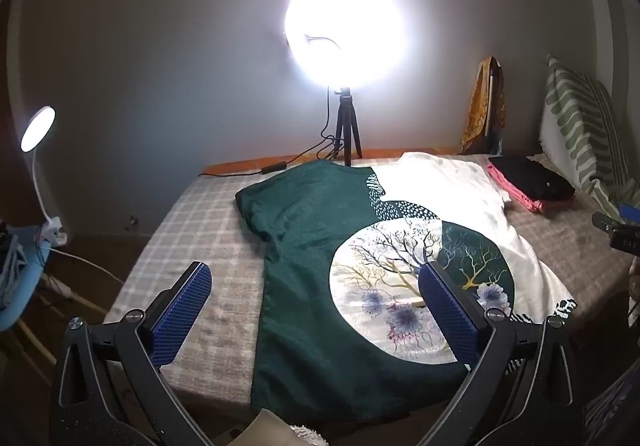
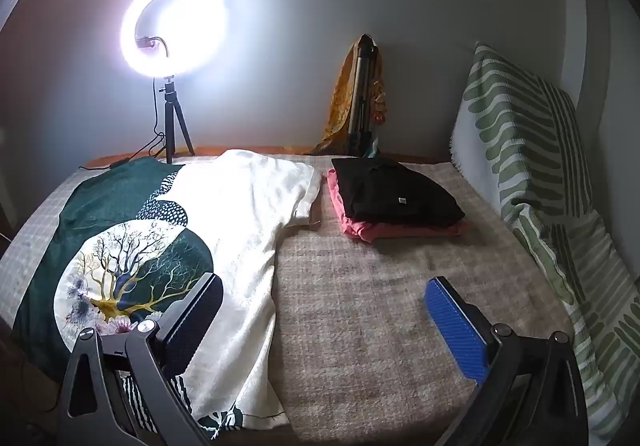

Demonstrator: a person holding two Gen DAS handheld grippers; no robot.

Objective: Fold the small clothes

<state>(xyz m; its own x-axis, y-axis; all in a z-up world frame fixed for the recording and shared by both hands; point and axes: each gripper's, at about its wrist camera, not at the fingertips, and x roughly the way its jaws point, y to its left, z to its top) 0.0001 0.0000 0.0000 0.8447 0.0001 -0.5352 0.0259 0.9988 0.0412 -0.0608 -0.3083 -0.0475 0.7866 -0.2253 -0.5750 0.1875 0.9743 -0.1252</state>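
The shirt (image 1: 320, 246) is lying flat along the bed's (image 1: 192, 230) left side, hem at the near edge. Both claws, left (image 1: 316, 310) and right (image 2: 324, 322), are hovering wide open, holding nothing. The slippery-looking fabric may be bunching if only one layer gets pinched.

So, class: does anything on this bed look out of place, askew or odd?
Nothing stands out. The green-and-white printed T-shirt lies spread flat, unfolded, on the checked bedcover. The folded black garment sits on the folded pink garment. Both grippers are open.
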